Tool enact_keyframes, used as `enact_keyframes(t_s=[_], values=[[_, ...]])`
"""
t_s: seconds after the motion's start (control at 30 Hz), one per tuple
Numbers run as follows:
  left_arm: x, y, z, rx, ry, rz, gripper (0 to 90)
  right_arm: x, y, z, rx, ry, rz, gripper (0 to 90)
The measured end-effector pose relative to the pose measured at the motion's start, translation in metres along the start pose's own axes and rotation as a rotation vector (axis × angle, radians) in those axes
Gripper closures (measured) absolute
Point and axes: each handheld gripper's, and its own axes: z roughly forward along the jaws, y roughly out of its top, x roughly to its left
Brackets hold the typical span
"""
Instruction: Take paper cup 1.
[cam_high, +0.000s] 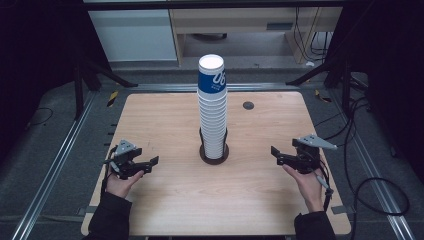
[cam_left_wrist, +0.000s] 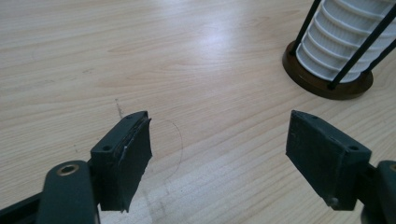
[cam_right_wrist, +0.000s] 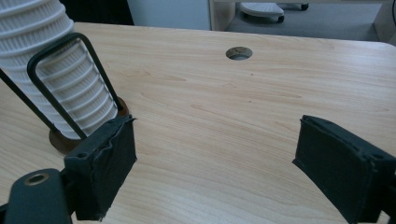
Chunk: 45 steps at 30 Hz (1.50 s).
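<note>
On the pale wooden worktop (cam_high: 165, 200), the left hand-held gripper (cam_high: 152, 162) rests near the front left edge, jaws spread wide with nothing between them; at the centre a tall stack of white ribbed paper cups (cam_high: 213, 112), the top one blue-banded, stands upright in a round dark wire-framed holder (cam_high: 214, 155); the right hand-held gripper (cam_high: 275, 152) sits well apart at the right, jaws likewise wide and empty.

I see bare wooden table (cam_high: 165, 195) on both sides of the tall white paper-cup stack (cam_high: 213, 107) in its black wire holder (cam_high: 214, 150), the sole obstacle.
</note>
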Motion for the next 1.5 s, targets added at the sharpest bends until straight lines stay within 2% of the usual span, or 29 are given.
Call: enact_keyframes(t_s=[0.07,0.17,0.27,0.33,0.47,0.5,0.63,0.67,0.7,0.8,0.97,1.17,1.2,1.33,1.37,1.4,1.47,1.5], values=[[-0.002,0.0,0.001,0.001,-0.012,0.003,21.8,0.001,0.0,-0.001,0.008,0.005,-0.003,12.5],[-0.005,0.0,0.0,0.007,-0.008,0.012,21.7,0.003,0.0,0.001,0.02,0.02,-0.018,12.2],[-0.006,0.001,-0.001,-0.008,-0.018,0.006,21.2,0.008,0.002,0.001,0.022,0.031,-0.043,12.1],[-0.006,0.002,-0.001,-0.02,-0.031,0.0,21.8,0.01,0.006,0.0,0.015,0.044,-0.037,12.1],[-0.004,0.001,0.001,-0.009,-0.036,-0.003,23.0,0.015,0.014,-0.004,-0.017,0.071,-0.031,12.2],[-0.003,0.001,0.002,-0.006,-0.038,-0.012,23.1,0.02,0.022,-0.005,-0.036,0.093,-0.034,12.2],[-0.003,0.001,0.002,0.005,-0.03,-0.009,23.7,0.027,0.035,-0.007,-0.06,0.121,-0.049,12.2],[-0.003,0.001,0.003,0.009,-0.027,-0.01,23.7,0.032,0.045,-0.01,-0.085,0.136,-0.063,12.0],[-0.003,0.001,0.003,0.009,-0.027,-0.01,23.7,0.032,0.045,-0.01,-0.085,0.136,-0.063,12.0],[-0.002,0.001,0.003,0.021,-0.026,-0.013,23.6,0.038,0.06,-0.016,-0.131,0.168,-0.068,11.9],[-0.004,0.001,0.005,0.026,-0.031,-0.003,23.4,0.045,0.079,-0.019,-0.158,0.175,-0.091,11.7],[-0.006,0.001,0.007,0.032,-0.031,0.005,23.1,0.052,0.098,-0.023,-0.206,0.218,-0.088,11.5],[-0.006,0.001,0.007,0.033,-0.028,0.008,23.1,0.055,0.106,-0.025,-0.227,0.24,-0.087,11.5],[-0.008,0.001,0.007,0.03,-0.031,0.011,23.1,0.067,0.127,-0.028,-0.271,0.273,-0.101,11.4],[-0.008,0.001,0.007,0.03,-0.031,0.011,23.1,0.067,0.127,-0.028,-0.271,0.273,-0.101,11.4],[-0.008,0.001,0.007,0.03,-0.03,0.012,23.1,0.074,0.137,-0.029,-0.29,0.296,-0.109,11.3],[-0.008,0.001,0.007,0.029,-0.03,0.012,23.1,0.078,0.142,-0.029,-0.296,0.303,-0.117,11.3],[-0.008,0.001,0.007,0.029,-0.03,0.012,23.1,0.086,0.15,-0.028,-0.302,0.314,-0.133,11.3]])
